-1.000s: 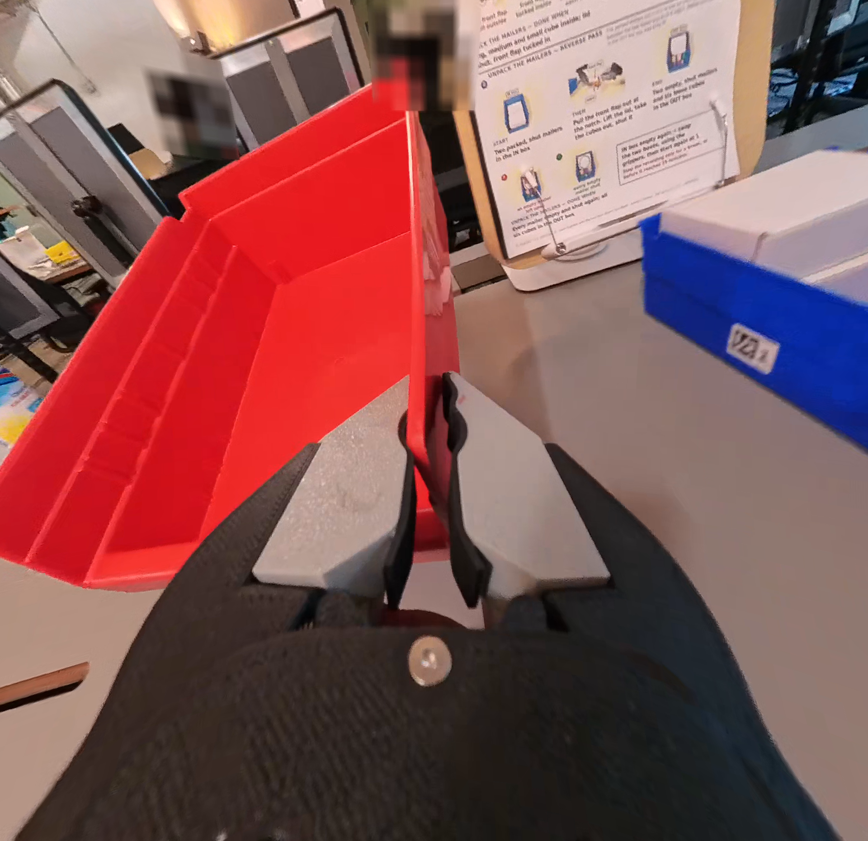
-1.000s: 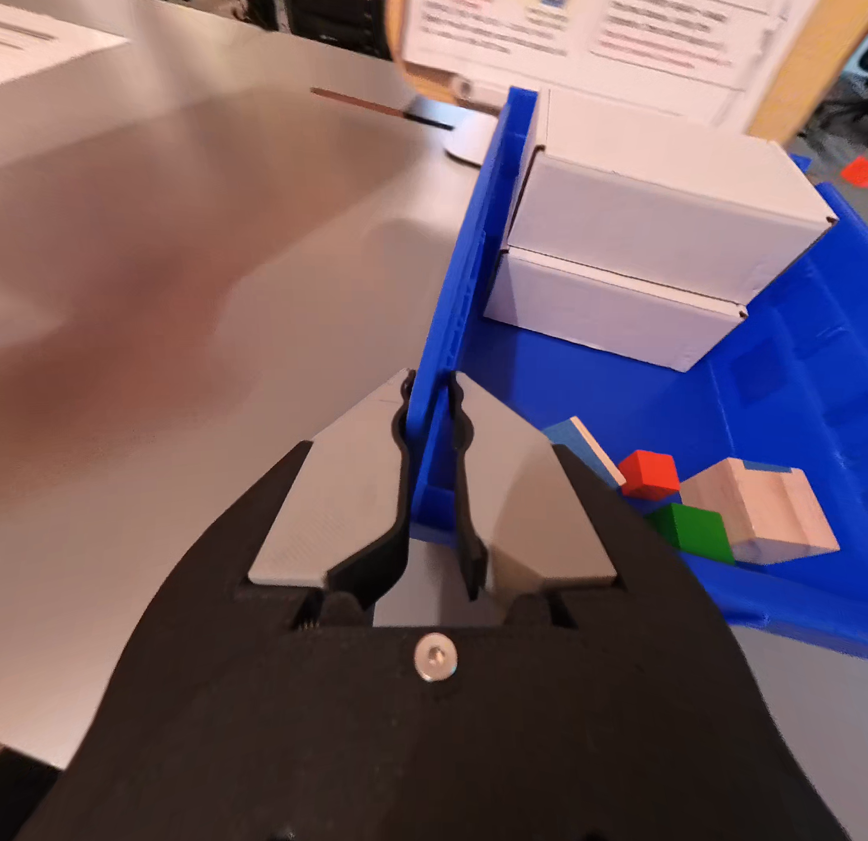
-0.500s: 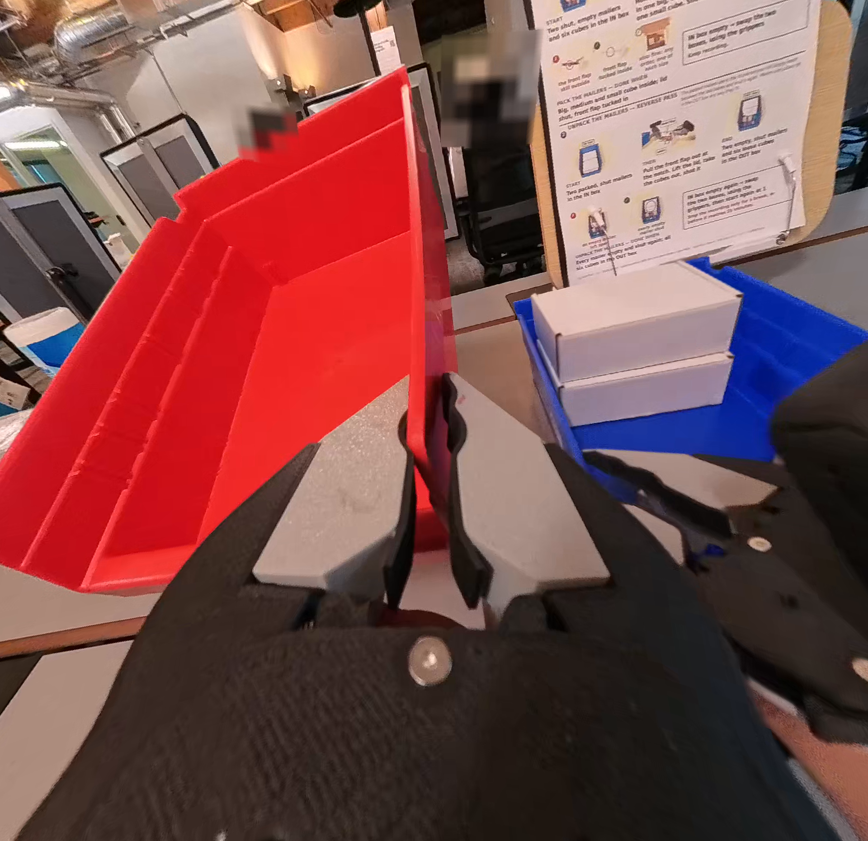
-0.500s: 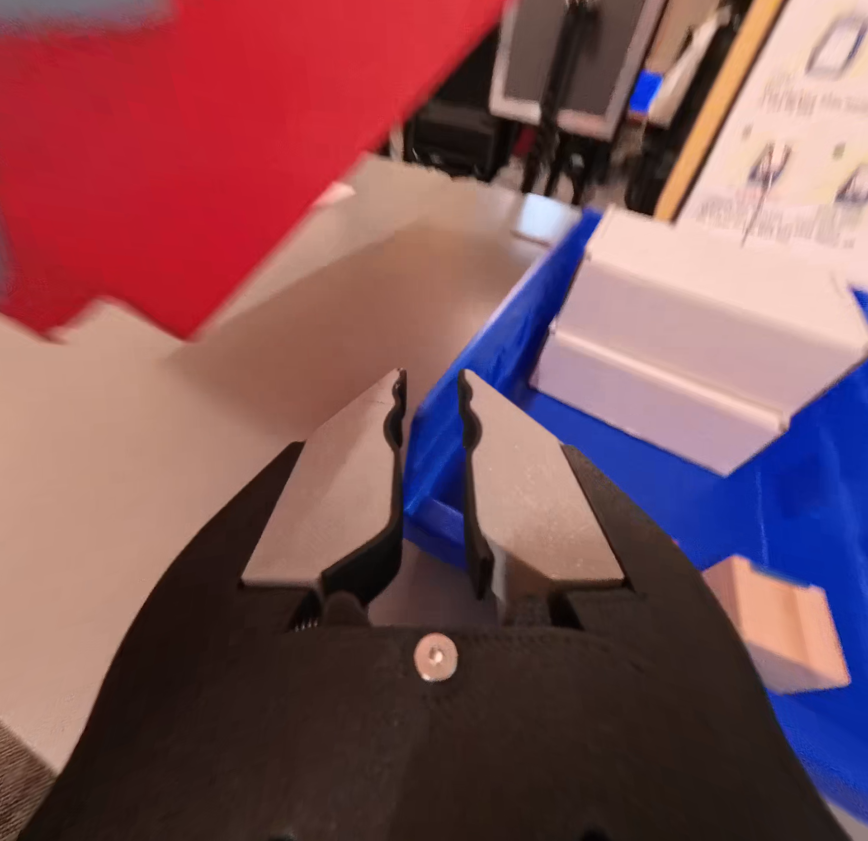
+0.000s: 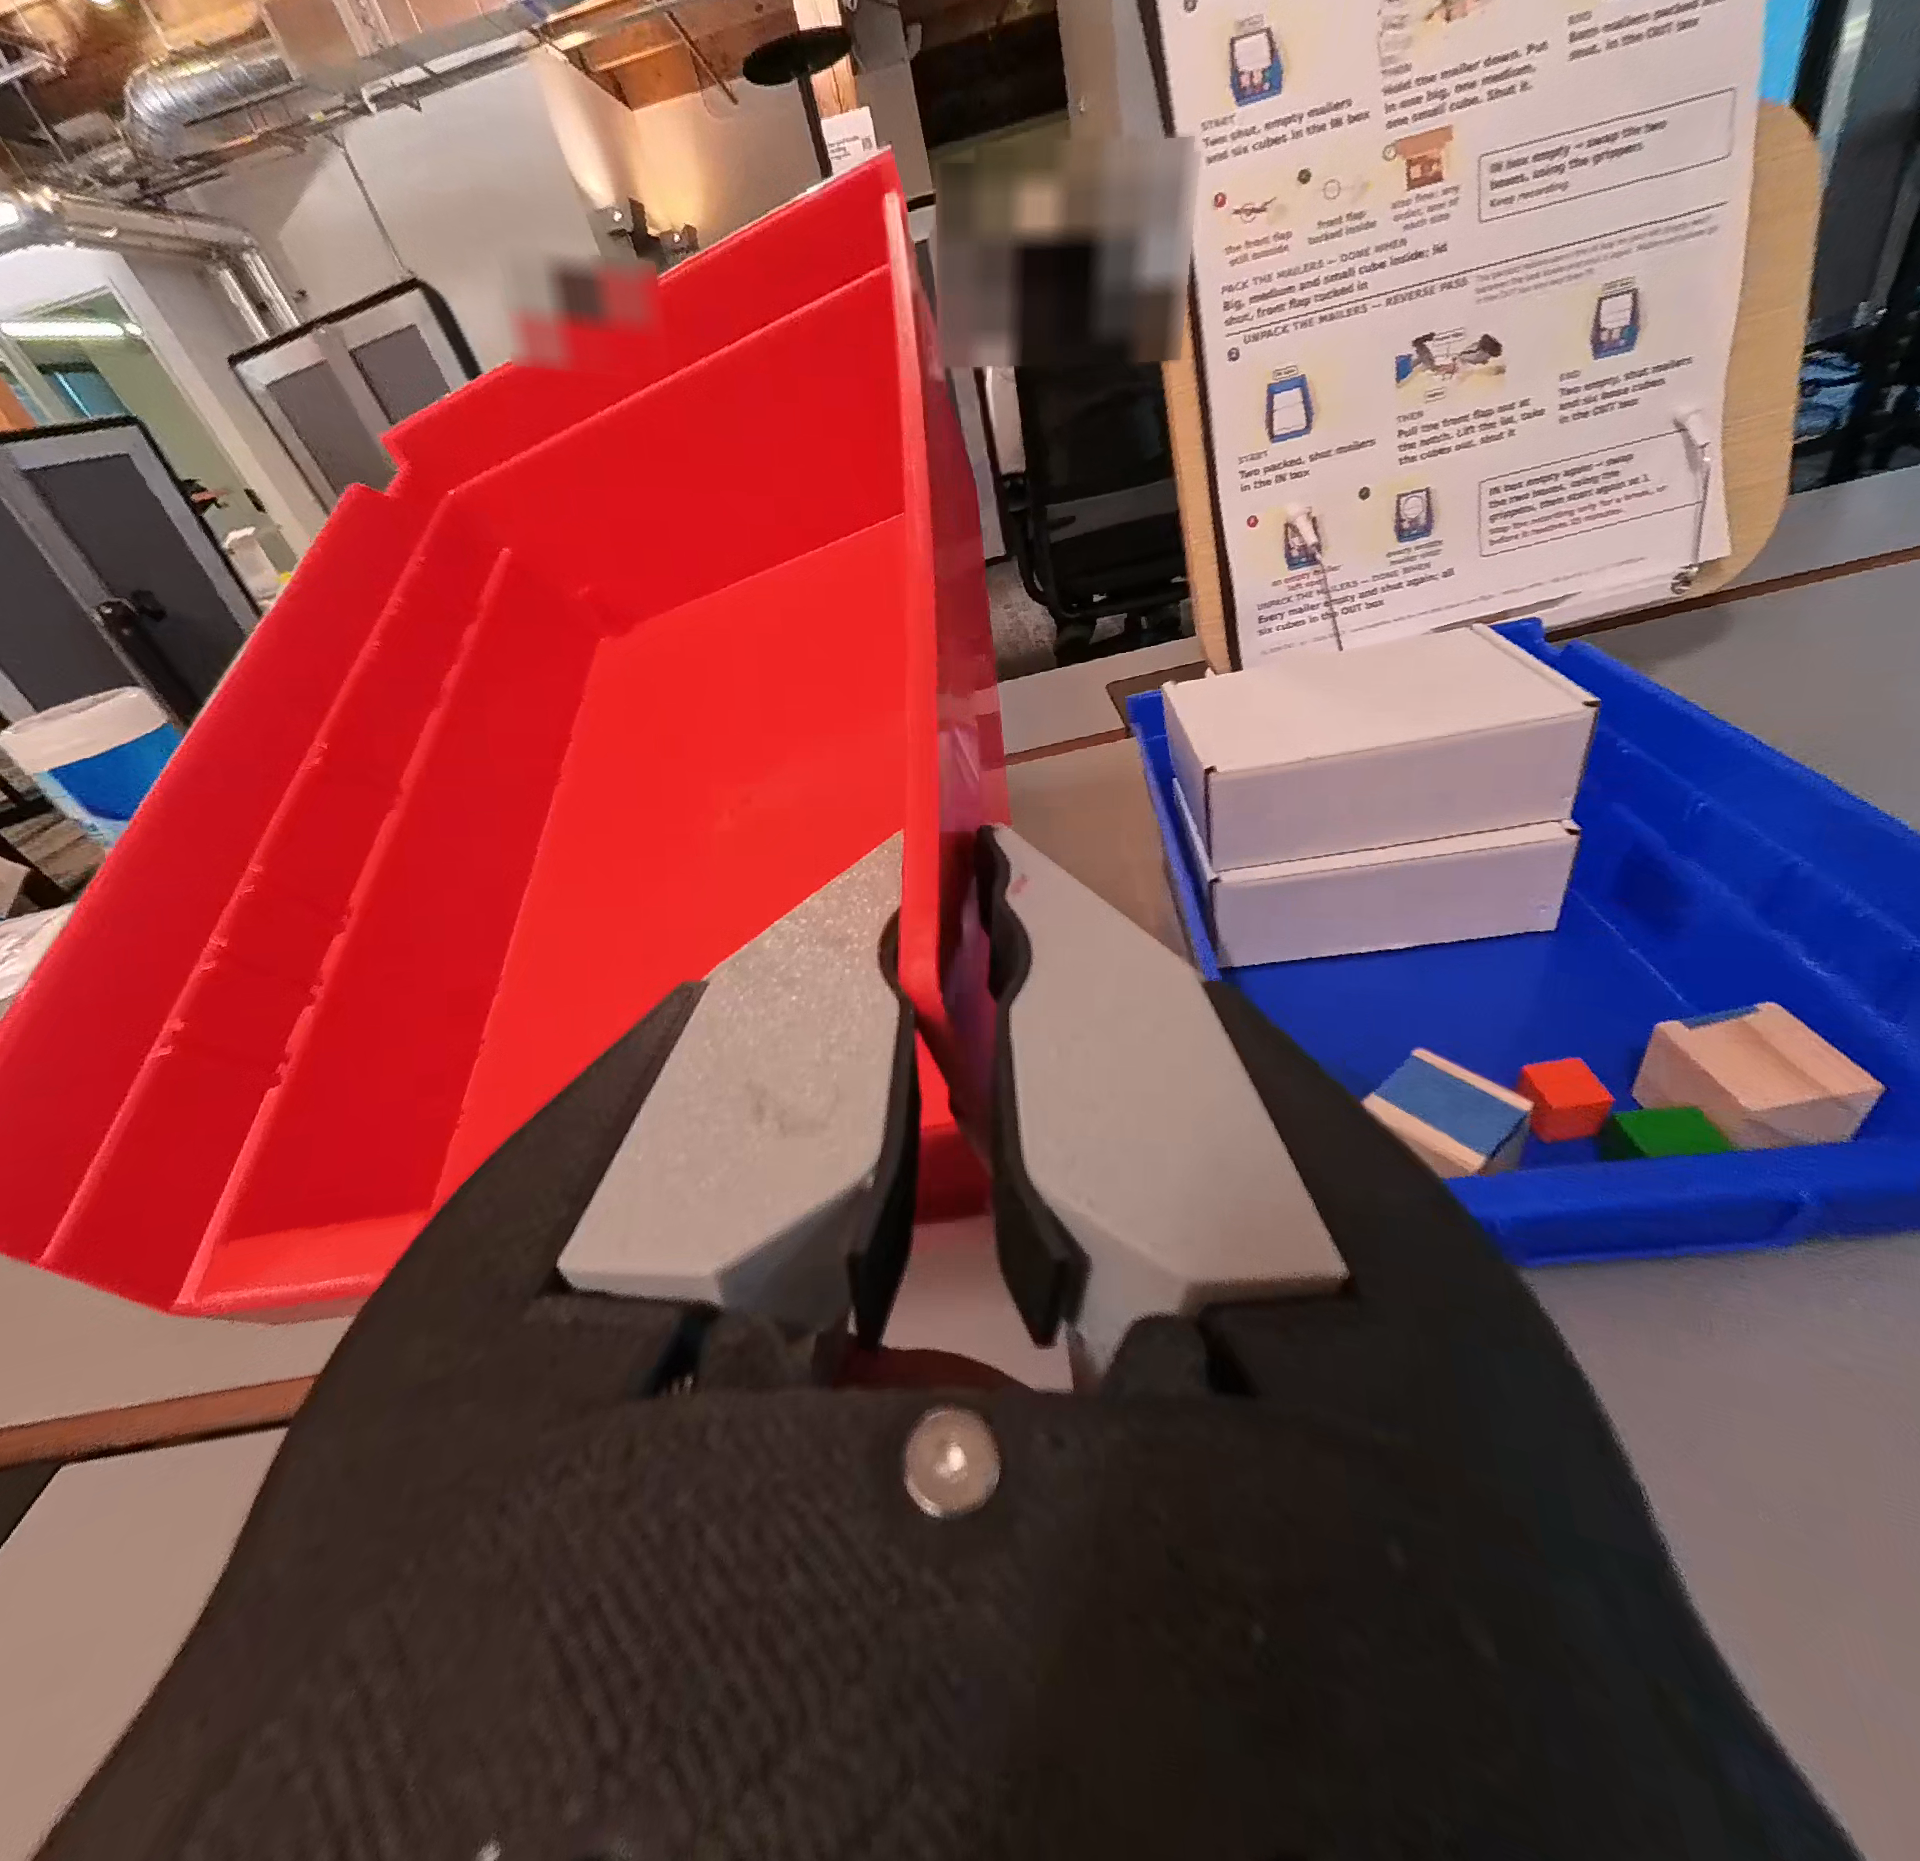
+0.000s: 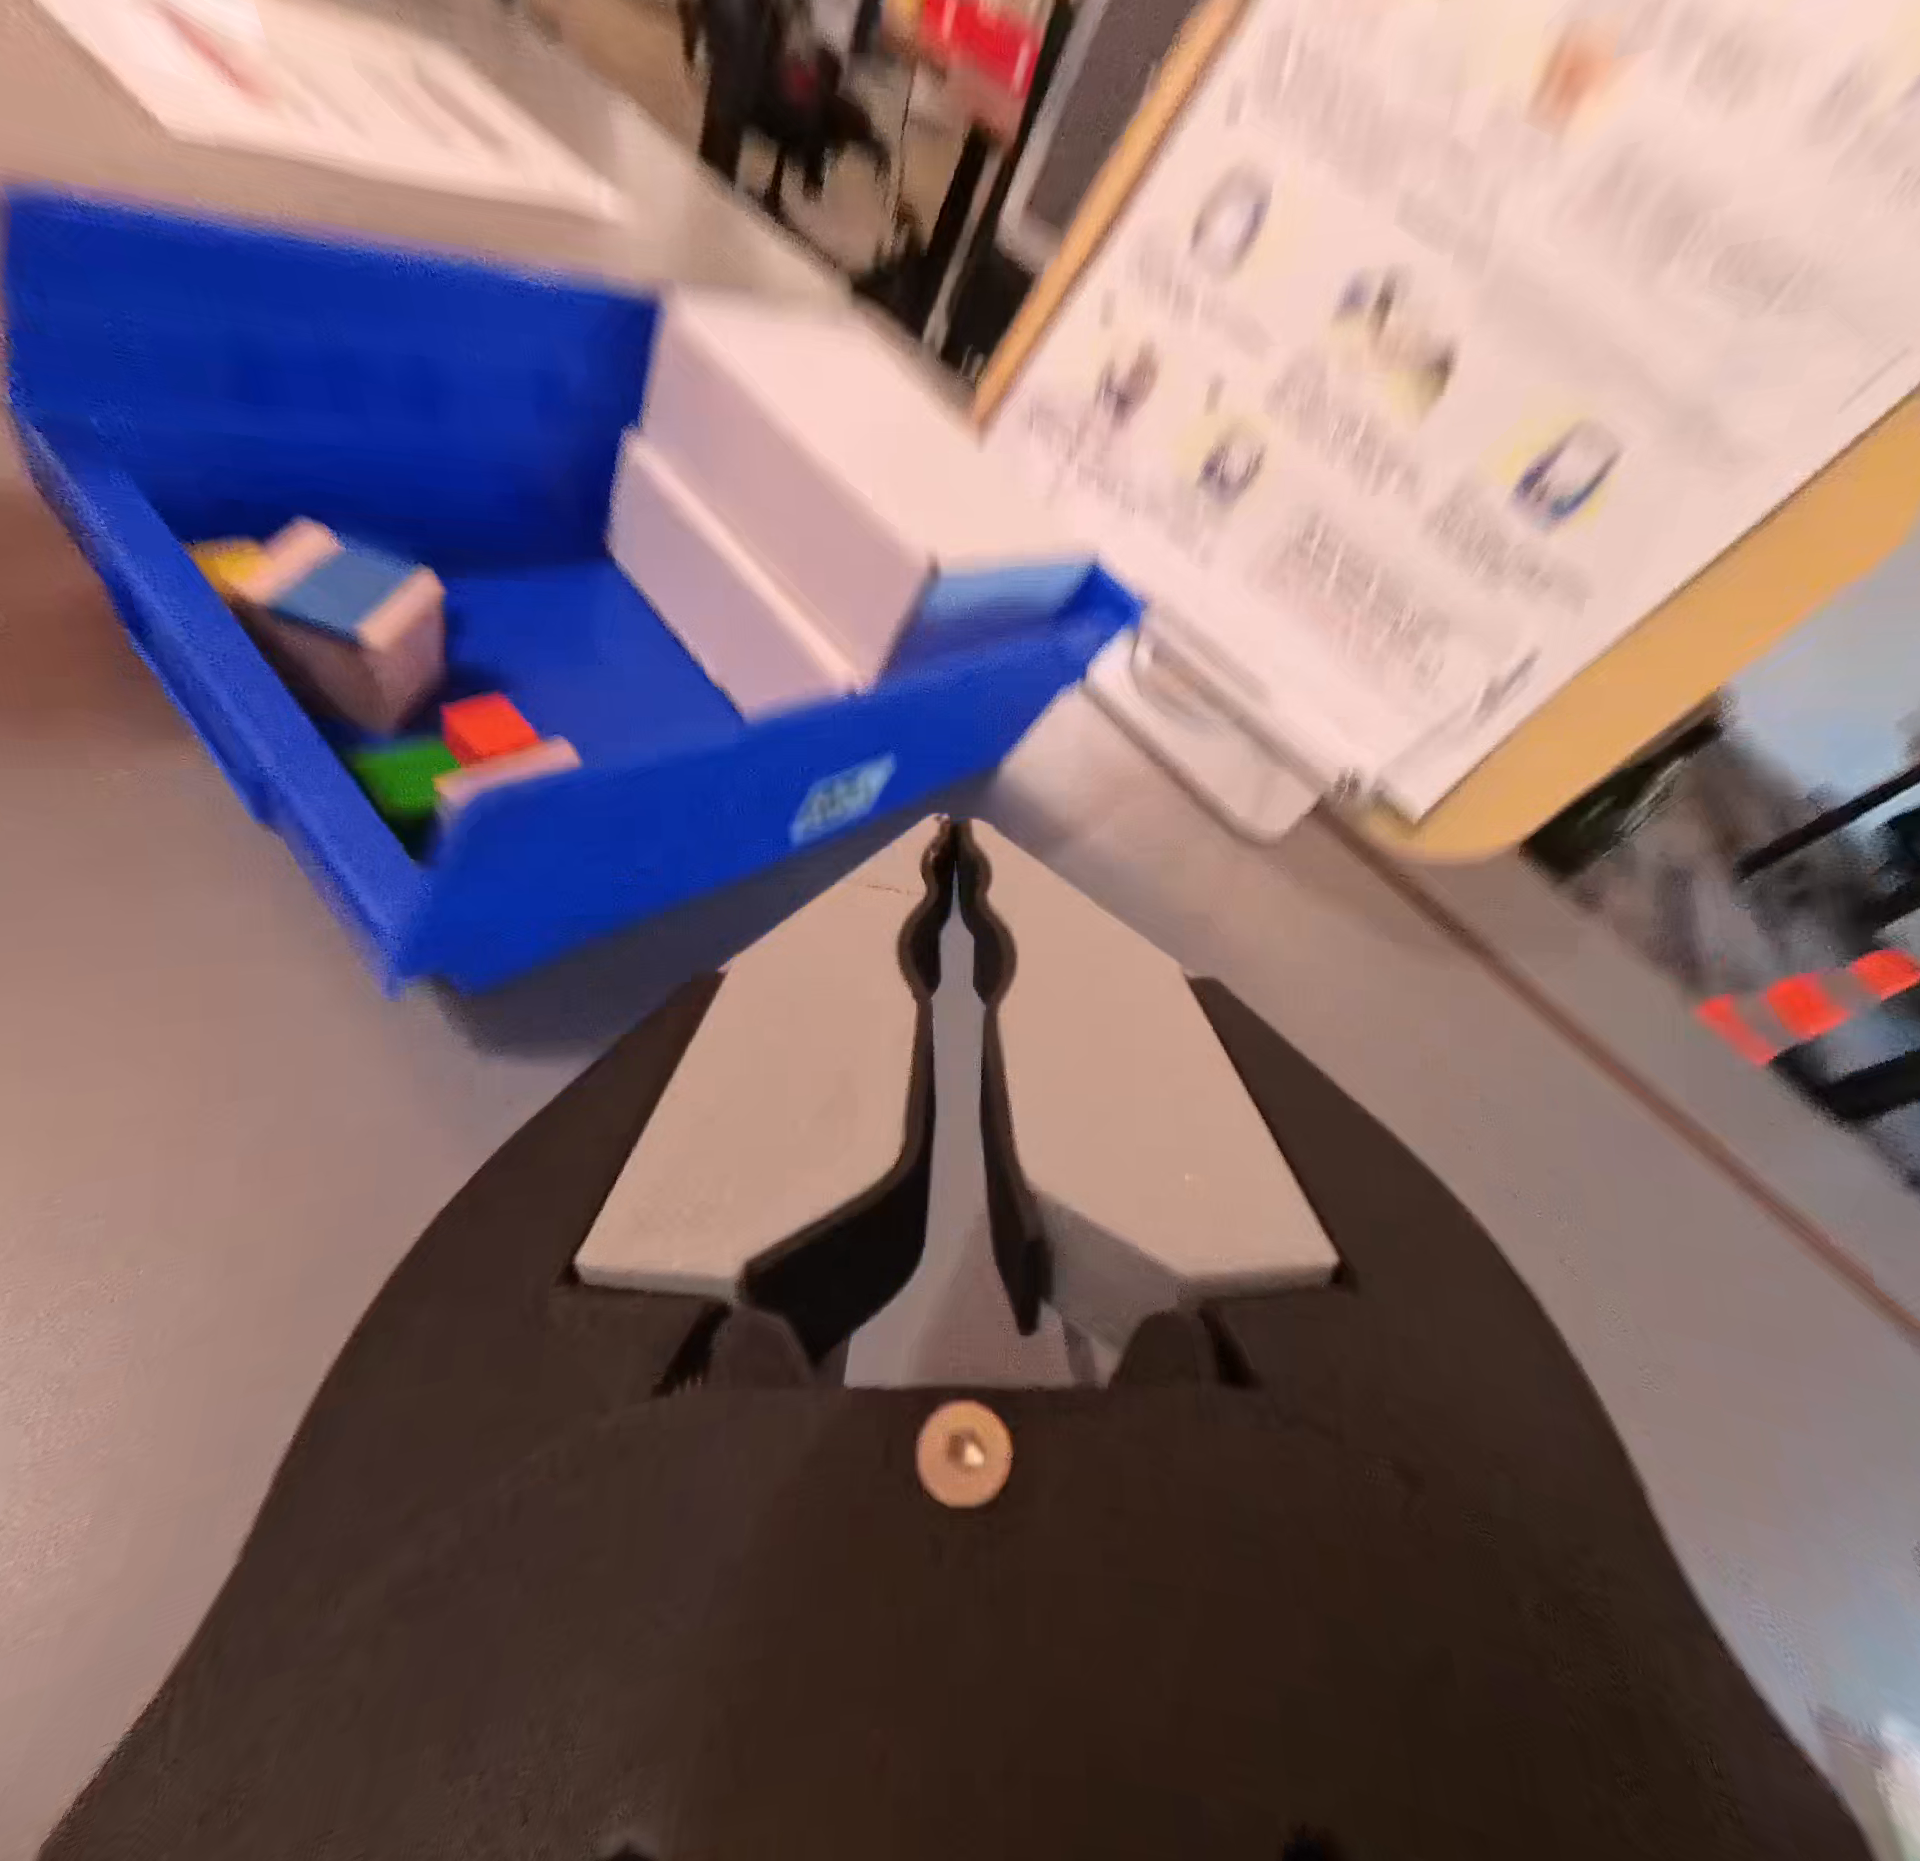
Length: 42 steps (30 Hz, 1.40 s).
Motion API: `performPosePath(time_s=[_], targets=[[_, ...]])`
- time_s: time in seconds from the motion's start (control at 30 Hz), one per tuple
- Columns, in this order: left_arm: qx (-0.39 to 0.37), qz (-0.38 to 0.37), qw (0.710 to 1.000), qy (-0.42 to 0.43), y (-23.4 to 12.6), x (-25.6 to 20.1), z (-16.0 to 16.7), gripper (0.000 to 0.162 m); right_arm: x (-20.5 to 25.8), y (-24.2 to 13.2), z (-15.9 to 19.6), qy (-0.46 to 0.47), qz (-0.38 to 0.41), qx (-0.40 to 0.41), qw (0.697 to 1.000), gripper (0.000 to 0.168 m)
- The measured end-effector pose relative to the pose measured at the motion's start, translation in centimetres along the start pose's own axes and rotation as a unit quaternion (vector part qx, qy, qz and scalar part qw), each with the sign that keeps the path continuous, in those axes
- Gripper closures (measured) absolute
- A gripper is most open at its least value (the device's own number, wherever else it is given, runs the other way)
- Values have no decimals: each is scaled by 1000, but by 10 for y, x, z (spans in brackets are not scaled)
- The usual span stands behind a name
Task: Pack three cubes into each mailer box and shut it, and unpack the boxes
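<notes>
My left gripper (image 5: 948, 881) is shut on the right side wall of the red bin (image 5: 665, 793), which it holds tilted and lifted off the table. The blue bin (image 5: 1714, 938) stands on the table to the right. In it, two white mailer boxes (image 5: 1371, 762) are stacked and shut, with several cubes near its front: a blue-topped wooden one (image 5: 1449, 1105), a small red one (image 5: 1564, 1094), a green one (image 5: 1662, 1131) and a big wooden one (image 5: 1756, 1079). My right gripper (image 6: 951, 855) is shut on nothing, just right of the blue bin (image 6: 623, 855) in a blurred view.
An instruction sheet on a wooden board (image 5: 1455, 284) stands behind the blue bin. The grey table (image 5: 1714, 1448) spreads in front and to the right. A table edge strip (image 5: 135, 1416) runs at the lower left. Office partitions stand far left.
My right gripper let go of the blue bin's wall, drew back to the bin's right side and shut on air. My left gripper kept its hold on the red bin and carried it left of the blue bin.
</notes>
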<state>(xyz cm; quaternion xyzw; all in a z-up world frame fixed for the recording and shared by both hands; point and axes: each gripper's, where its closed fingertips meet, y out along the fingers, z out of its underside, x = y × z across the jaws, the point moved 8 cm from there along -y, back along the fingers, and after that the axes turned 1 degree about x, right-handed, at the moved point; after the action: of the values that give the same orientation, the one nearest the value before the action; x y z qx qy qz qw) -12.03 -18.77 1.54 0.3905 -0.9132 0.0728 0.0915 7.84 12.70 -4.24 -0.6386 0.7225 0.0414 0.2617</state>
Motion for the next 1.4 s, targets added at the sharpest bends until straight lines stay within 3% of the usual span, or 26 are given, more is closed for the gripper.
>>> performPosePath(time_s=[0.13,0.27,0.33,0.47,0.63,0.77,0.93,1.13,1.27,1.4], targets=[[-11,23,1000,6,-1,-12,-6,158,-29,46,46,29,-53,102,993,168],[-18,37,999,14,-8,-18,-11,158,-17,94,55,43,-123,144,981,168],[-22,38,999,14,-13,-16,-12,158,-1,114,49,39,-139,139,980,168],[-27,26,999,9,-19,-8,-14,158,21,148,31,19,-96,141,985,168],[-32,19,999,6,-22,-4,-16,158,68,187,2,45,-138,123,982,168],[-43,37,998,-2,-22,-7,-17,158,91,207,-23,23,-127,104,986,168],[-60,52,997,-1,-29,-14,-25,159,75,163,-24,36,-160,61,985,168],[-98,78,991,36,-45,-48,-47,159,13,49,13,51,-142,0,989,168],[-98,147,979,99,-53,-109,-59,159,-26,-31,45,21,-110,-10,994,168],[-88,264,951,132,-60,-195,-57,158,-71,-98,60,12,-40,-21,999,168]])
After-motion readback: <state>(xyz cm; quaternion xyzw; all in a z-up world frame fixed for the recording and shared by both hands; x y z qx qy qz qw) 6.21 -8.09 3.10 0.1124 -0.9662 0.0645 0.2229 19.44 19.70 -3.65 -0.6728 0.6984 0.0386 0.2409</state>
